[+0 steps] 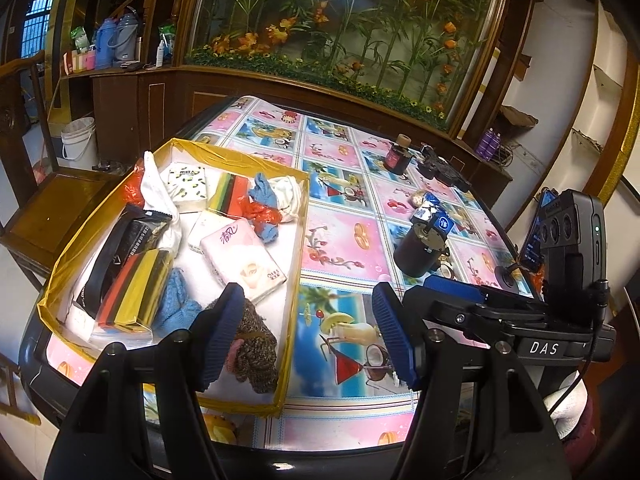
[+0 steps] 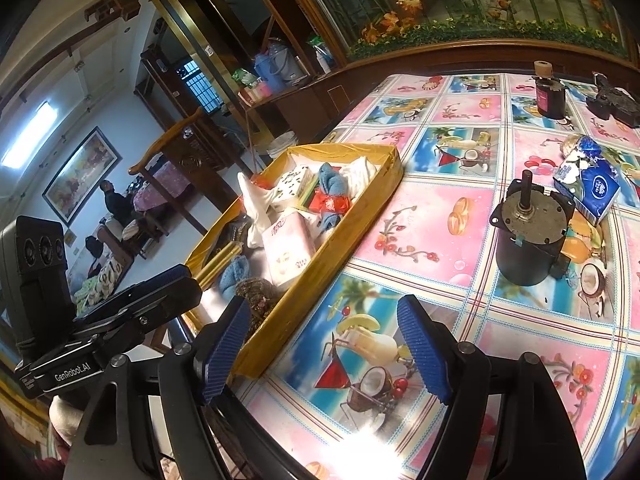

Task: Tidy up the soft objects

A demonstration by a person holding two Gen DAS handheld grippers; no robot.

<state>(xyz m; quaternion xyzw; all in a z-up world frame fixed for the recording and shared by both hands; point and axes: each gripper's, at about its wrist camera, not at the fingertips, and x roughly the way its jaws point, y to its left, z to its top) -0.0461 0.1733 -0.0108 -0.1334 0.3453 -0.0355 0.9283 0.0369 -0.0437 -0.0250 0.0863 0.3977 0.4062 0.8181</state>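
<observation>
Soft objects are mostly already in the yellow-taped tray (image 1: 298, 216) on the left side of the worktop (image 1: 340, 240): a pink tissue pack (image 1: 244, 258) in the middle, a white tissue pack (image 1: 187, 188) further back, blue knitted bits (image 1: 264, 192), a white cloth (image 1: 154, 184), crumpled red plastic (image 1: 262, 212), striped sponge packs (image 1: 134, 294) and a speckled knitted piece (image 1: 252, 340) at the near corner. What looks left over is the blue tissue pack (image 2: 592, 188) out on the tablecloth, lying just behind the dark motor (image 2: 528, 236) and touching a small foil-wrapped thing I can't make out. So I'd say we're between picks, with one more soft item to fetch. The left gripper (image 1: 304, 340) hovers over the near corner of the tray, fingers spread apart with nothing in them; one fingertip overlaps the speckled piece in its own view but isn't pinching it. The right gripper (image 2: 332, 348) sits just beside it above bare tablecloth, fingers also released and empty. Next move is probably the right one reaching forward and to the right past the motor, coming down on the blue pack across its narrow side without knocking the motor or the small brown bottle (image 2: 550, 96) further back, then carrying it into the tray
</observation>
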